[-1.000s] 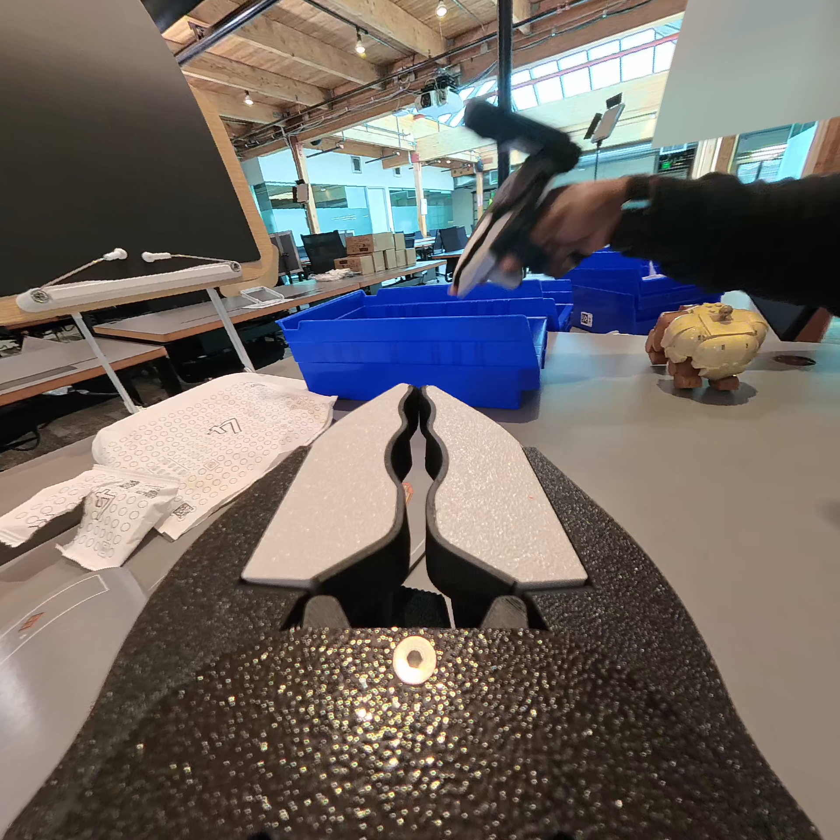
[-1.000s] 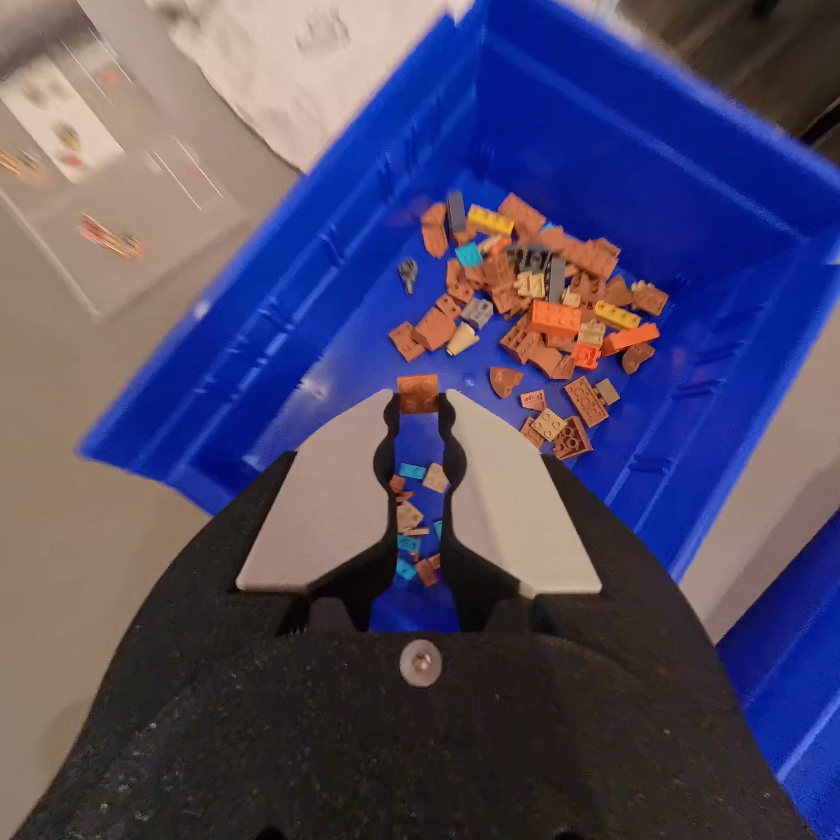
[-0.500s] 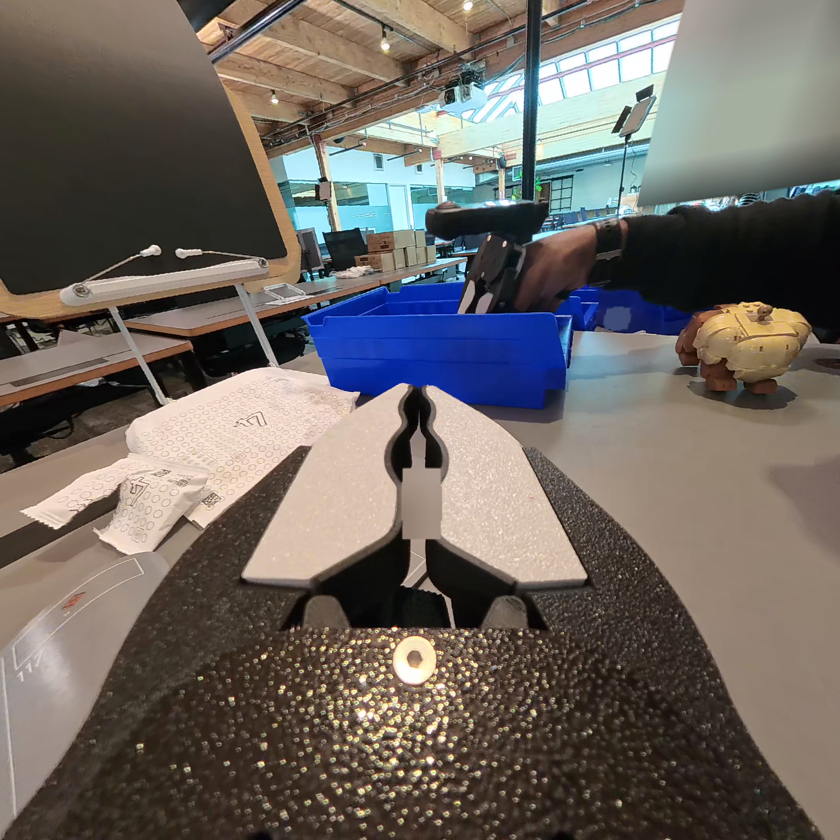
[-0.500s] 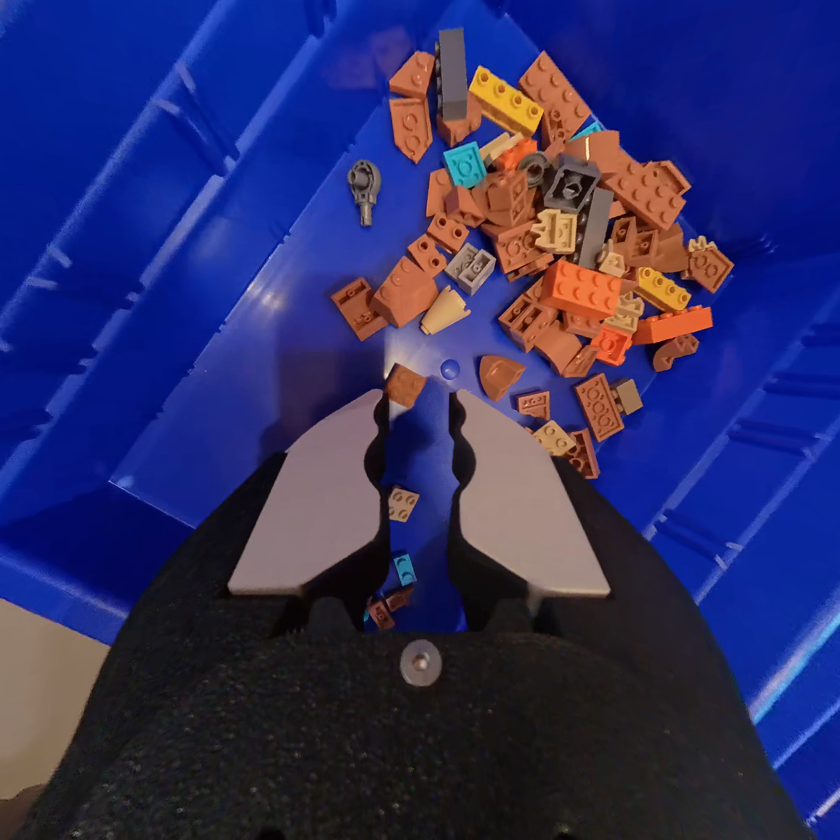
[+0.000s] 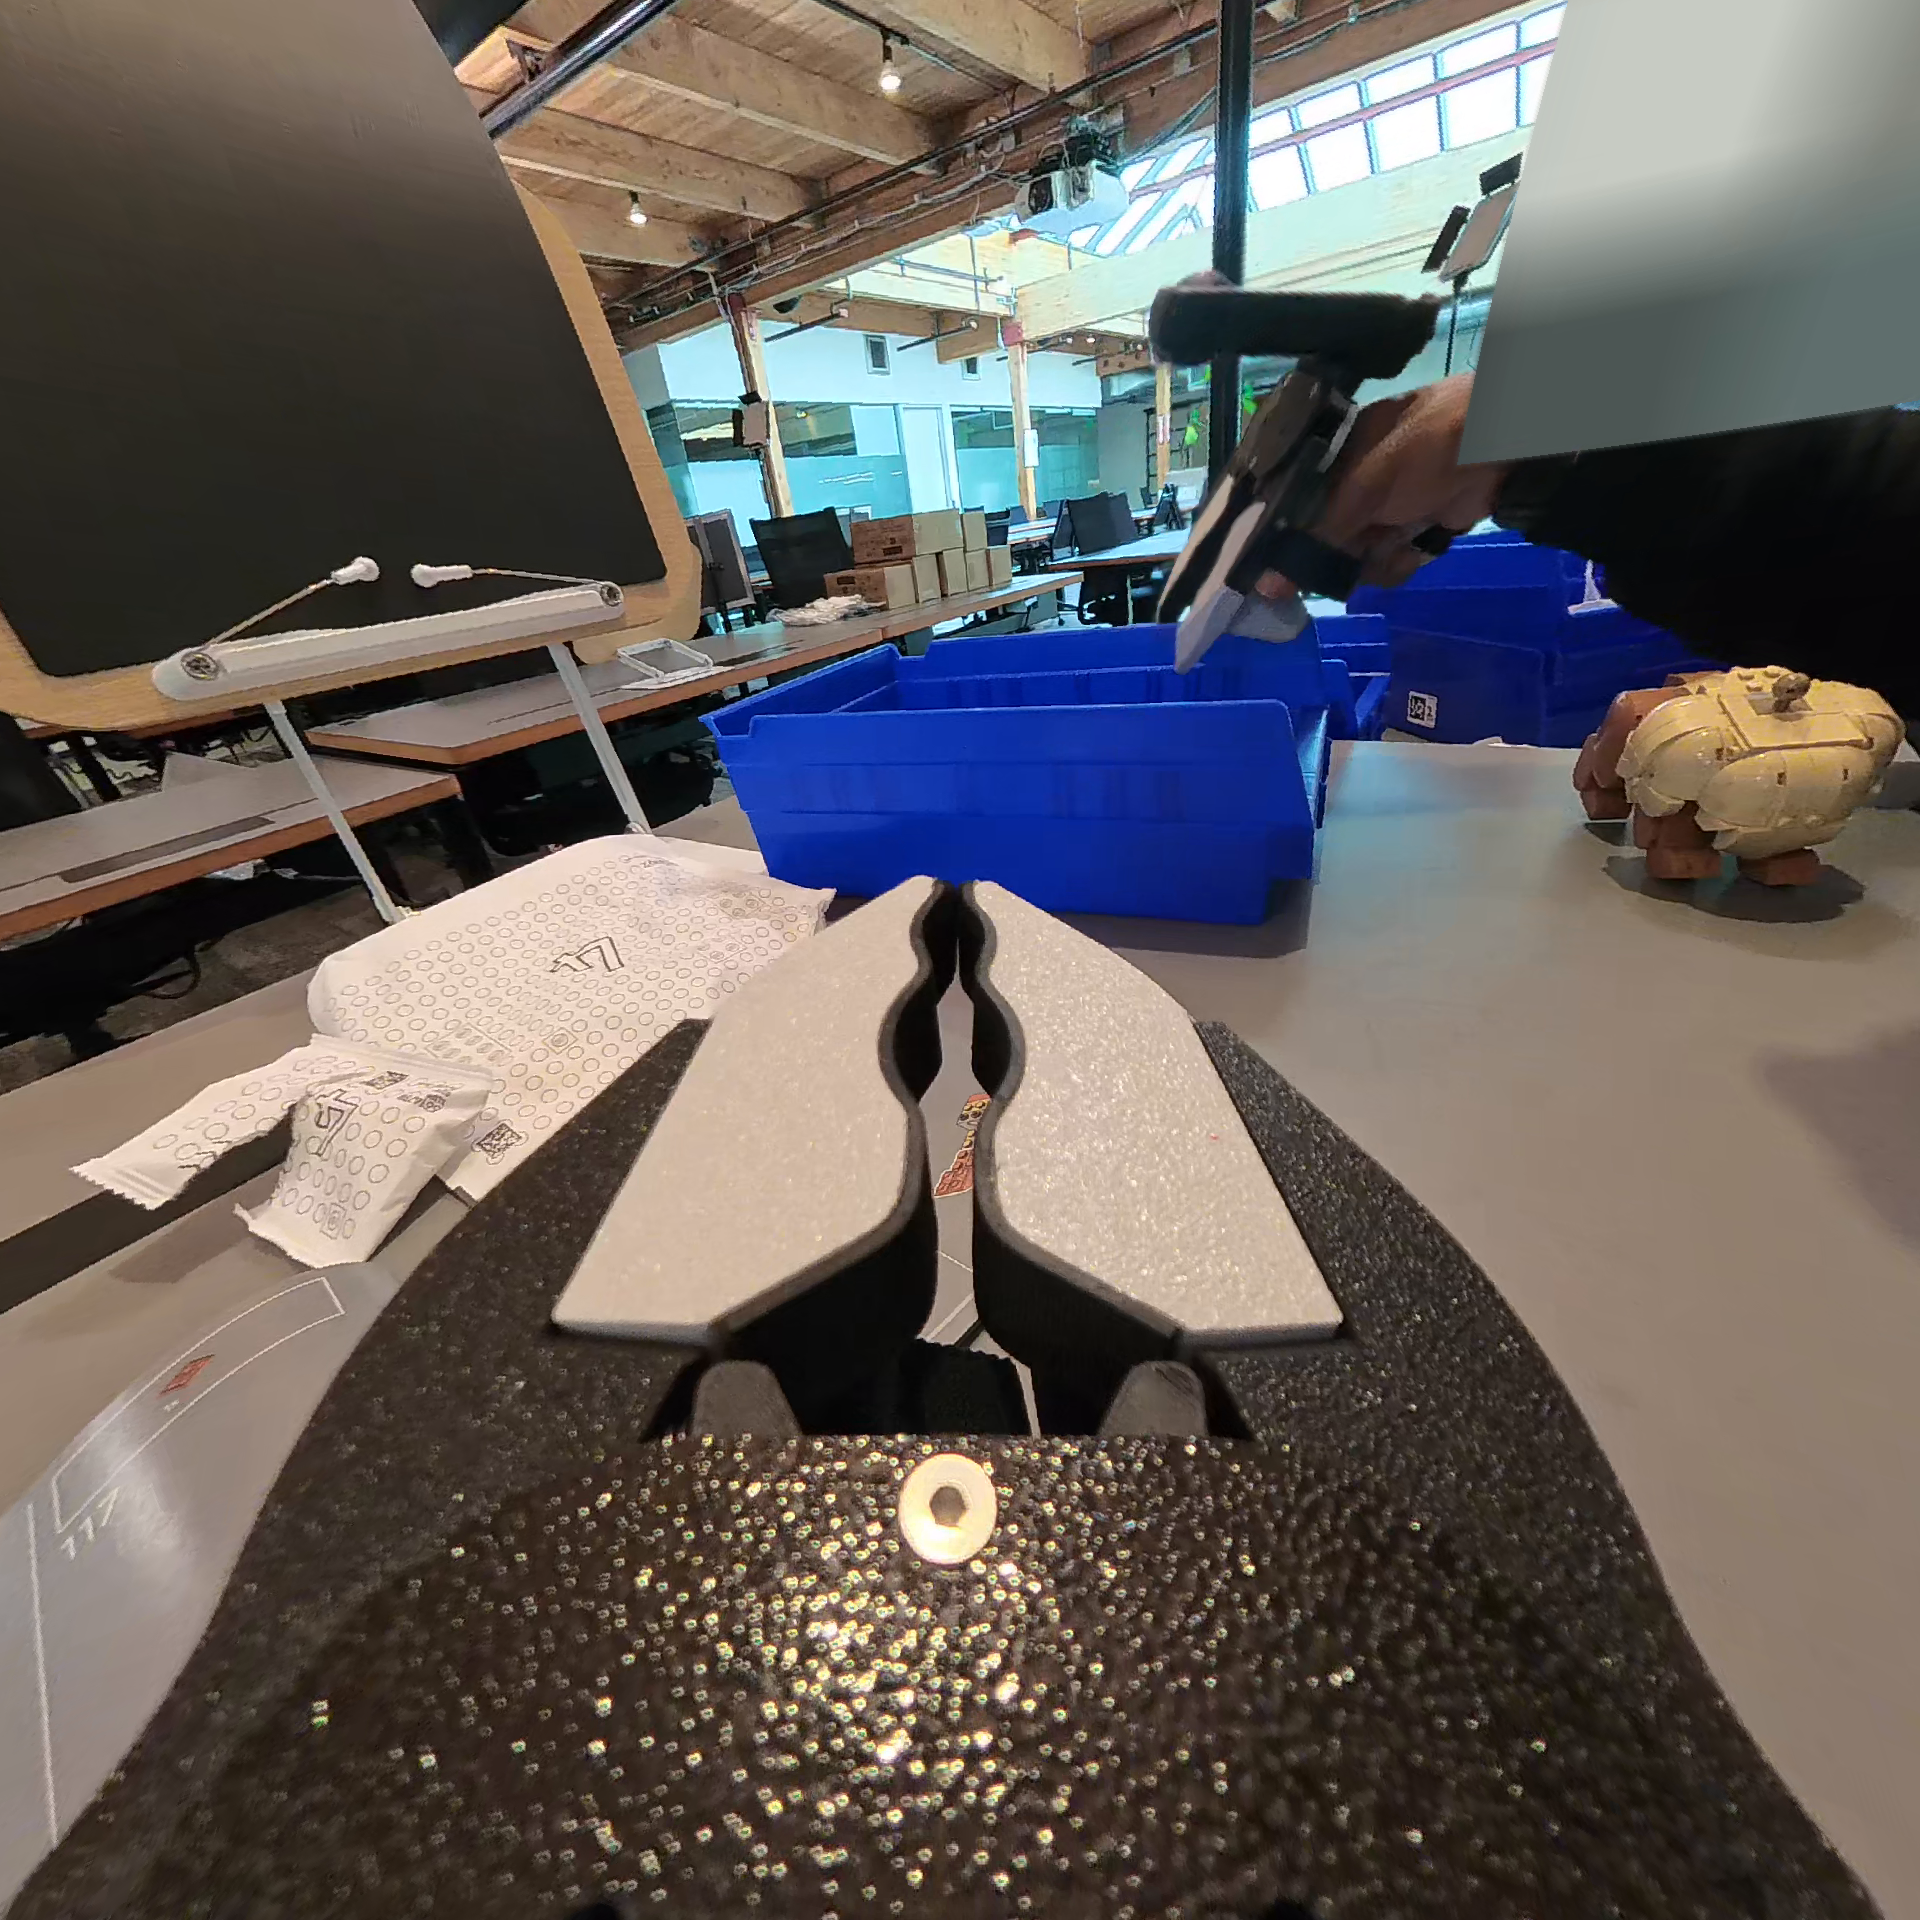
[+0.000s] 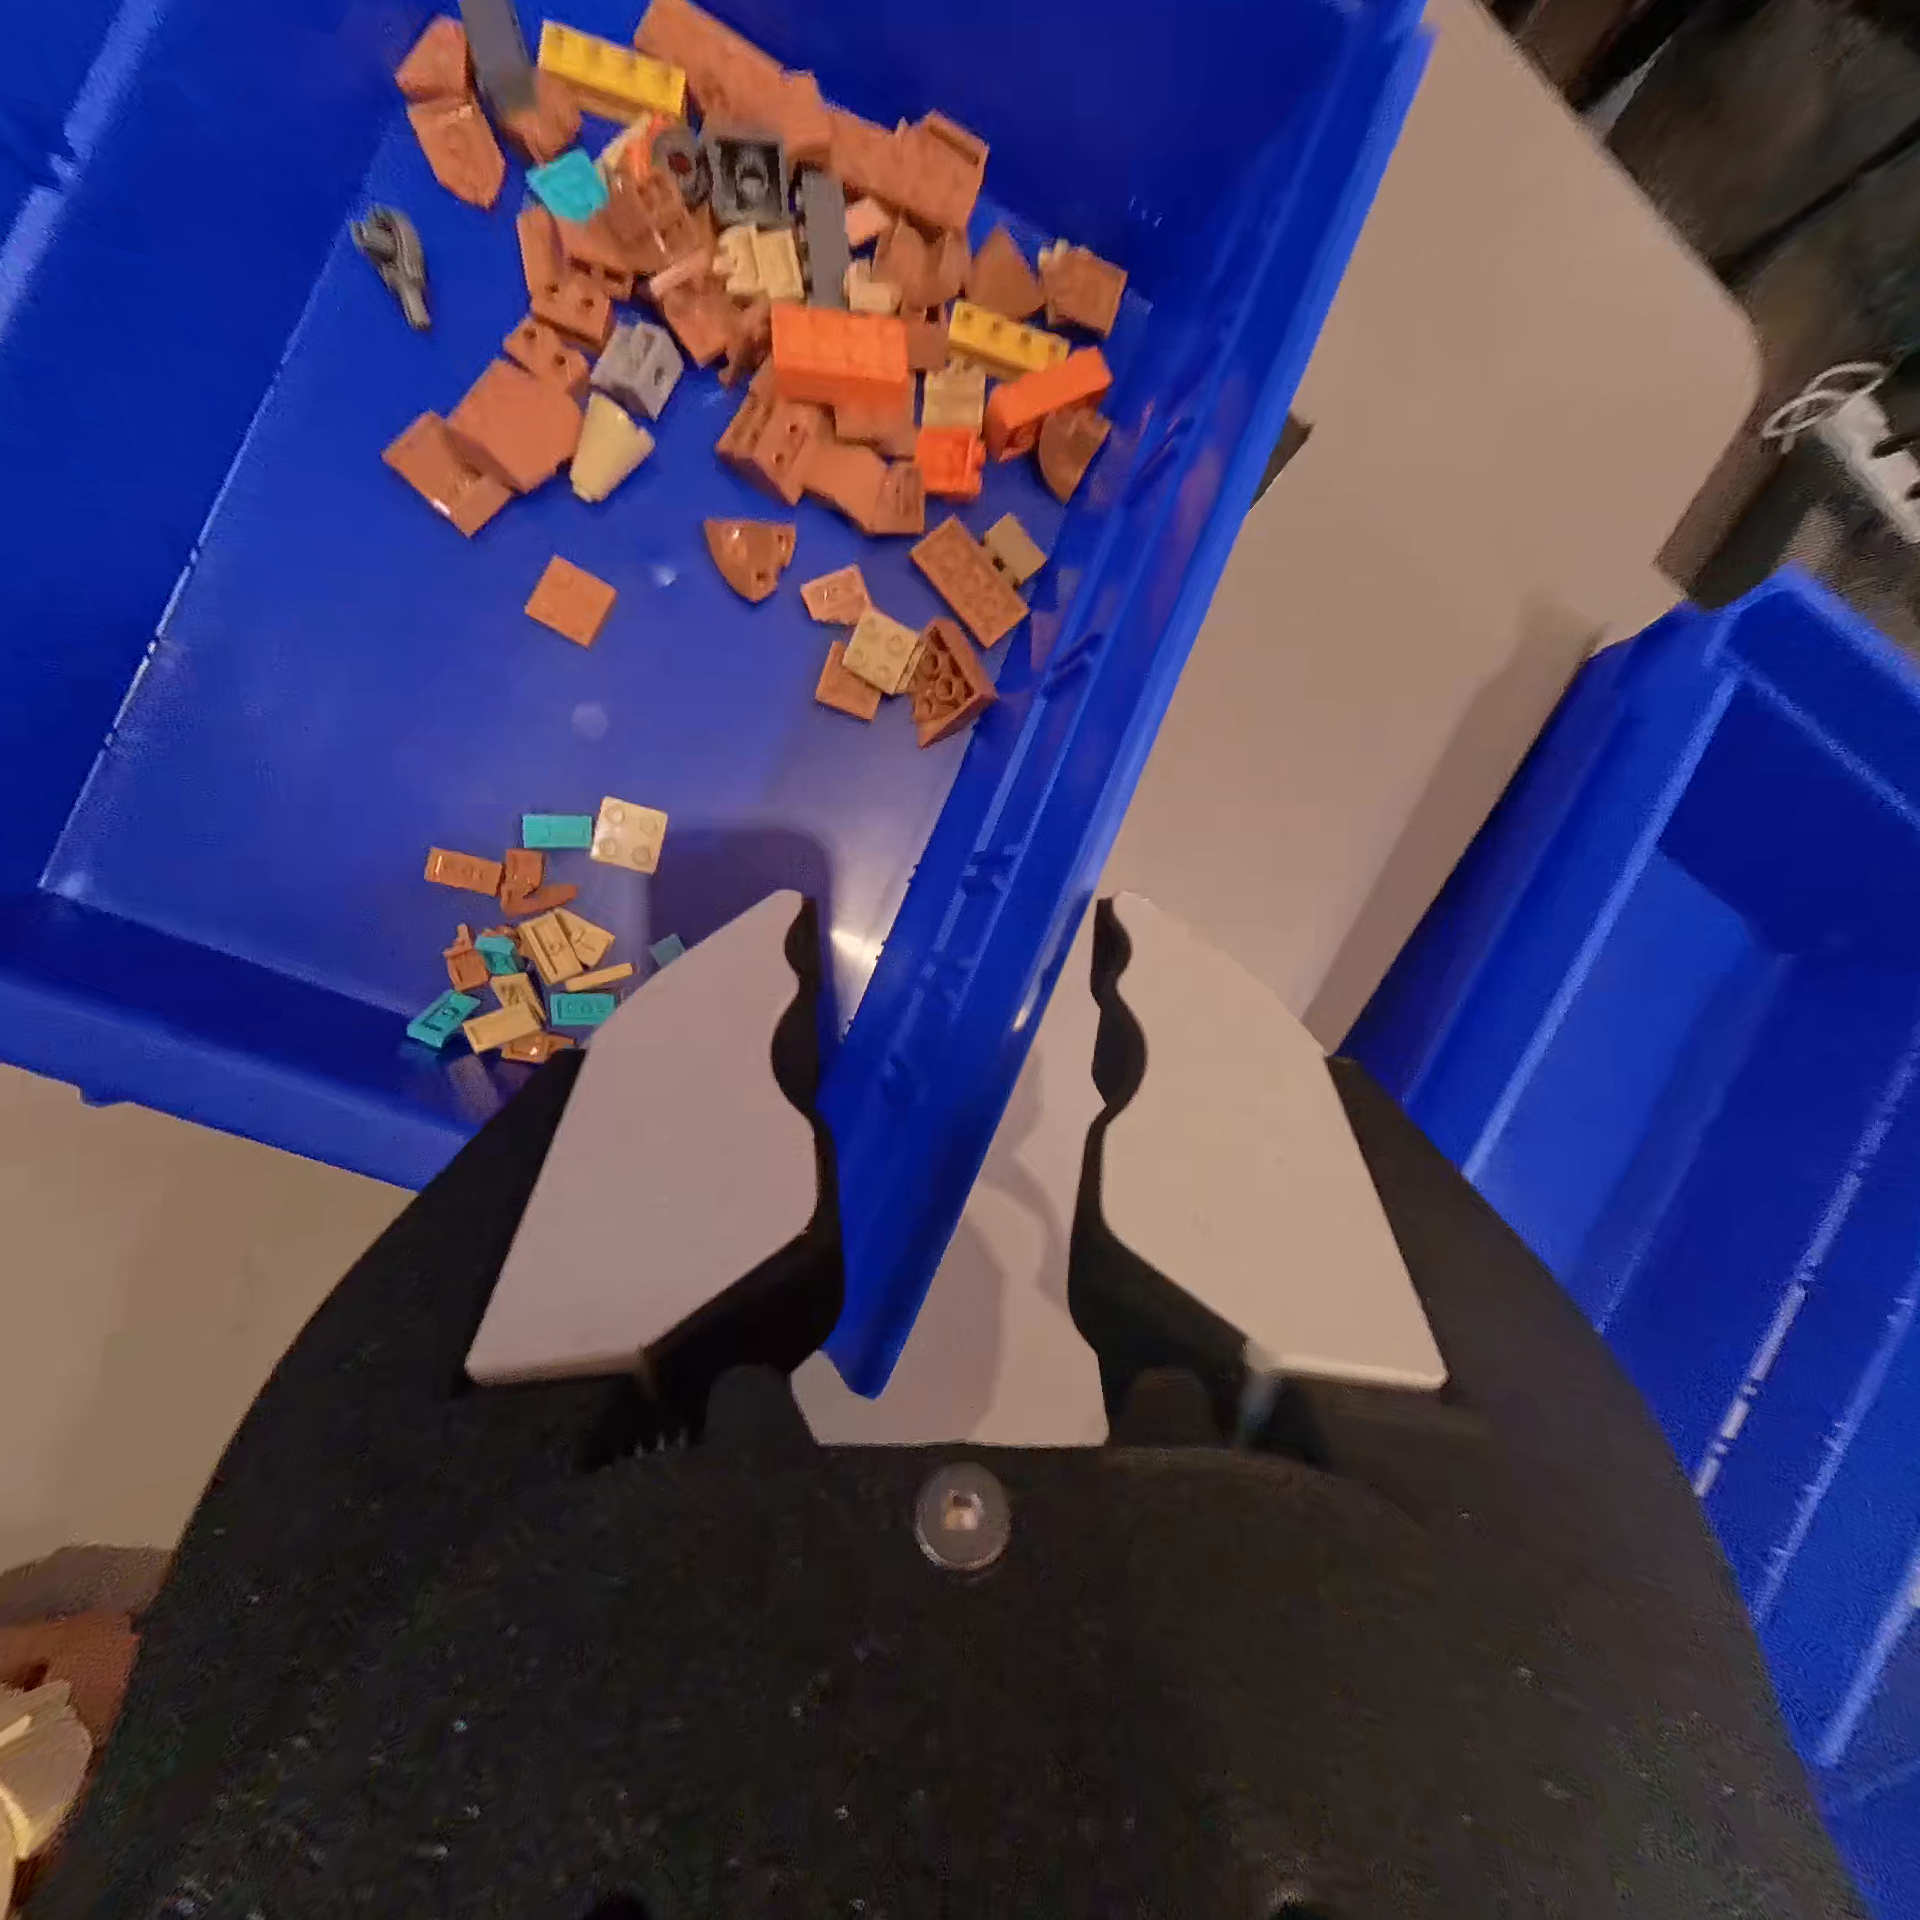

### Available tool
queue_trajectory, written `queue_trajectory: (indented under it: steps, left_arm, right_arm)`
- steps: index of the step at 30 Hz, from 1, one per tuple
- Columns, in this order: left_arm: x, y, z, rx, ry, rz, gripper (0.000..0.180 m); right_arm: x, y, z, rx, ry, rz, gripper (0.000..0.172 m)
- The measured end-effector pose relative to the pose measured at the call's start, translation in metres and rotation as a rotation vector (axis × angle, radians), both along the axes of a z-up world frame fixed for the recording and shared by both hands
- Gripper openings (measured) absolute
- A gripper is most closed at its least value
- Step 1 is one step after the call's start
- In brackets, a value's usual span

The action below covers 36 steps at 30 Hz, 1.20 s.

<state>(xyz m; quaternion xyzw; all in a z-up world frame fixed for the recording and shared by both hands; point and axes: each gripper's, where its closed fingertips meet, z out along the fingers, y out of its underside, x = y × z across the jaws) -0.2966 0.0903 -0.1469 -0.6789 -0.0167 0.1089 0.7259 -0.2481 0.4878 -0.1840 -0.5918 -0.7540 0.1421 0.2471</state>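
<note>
The right gripper (image 6: 951, 925) hangs wide open with nothing in it over the side wall of the blue bin (image 6: 1049, 790); a brown plate (image 6: 569, 601) lies alone on the bin floor, ahead and left of its fingers. A second ago it pinched that sort of plate at its tips. The left gripper (image 5: 954, 896) stays shut and bare above the table (image 5: 1558, 1039), near white bags (image 5: 540, 987).

I see white printed bags (image 5: 540, 977) on grey table (image 5: 1507, 1039), tan/brown brick figure (image 5: 1745, 769) at right, black board (image 5: 260, 312) behind.
</note>
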Motion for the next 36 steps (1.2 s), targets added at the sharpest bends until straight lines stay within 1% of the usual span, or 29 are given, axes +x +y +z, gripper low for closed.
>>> queue_trajectory:
  steps: [2, 5, 9, 13, 23, 36]
  left_arm:
    - [0.001, 0.0, 0.0, 0.001, 0.004, -0.001, 0.0]
    - [0.001, 0.0, 0.001, 0.004, 0.006, -0.003, 0.0]
    - [0.001, -0.001, 0.001, 0.008, 0.004, -0.006, 0.0]
    - [0.002, -0.001, 0.001, 0.01, 0.004, -0.011, 0.0]
    - [0.003, 0.0, 0.0, 0.001, 0.01, -0.016, 0.0]
    - [0.004, 0.0, 0.0, 0.001, 0.011, -0.019, 0.0]
  right_arm:
    - [0.003, 0.001, -0.011, -0.015, -0.027, 0.002, 0.044]
    - [0.005, 0.007, -0.02, 0.006, -0.051, -0.003, 0.023]
    - [0.009, 0.0, -0.018, -0.063, -0.045, -0.002, 0.016]
    - [0.023, -0.013, -0.018, -0.093, -0.032, 0.007, 0.016]
    - [0.066, -0.067, -0.017, -0.131, -0.014, 0.09, 0.023]
    - [0.086, -0.093, -0.017, -0.176, -0.017, 0.155, 0.035]
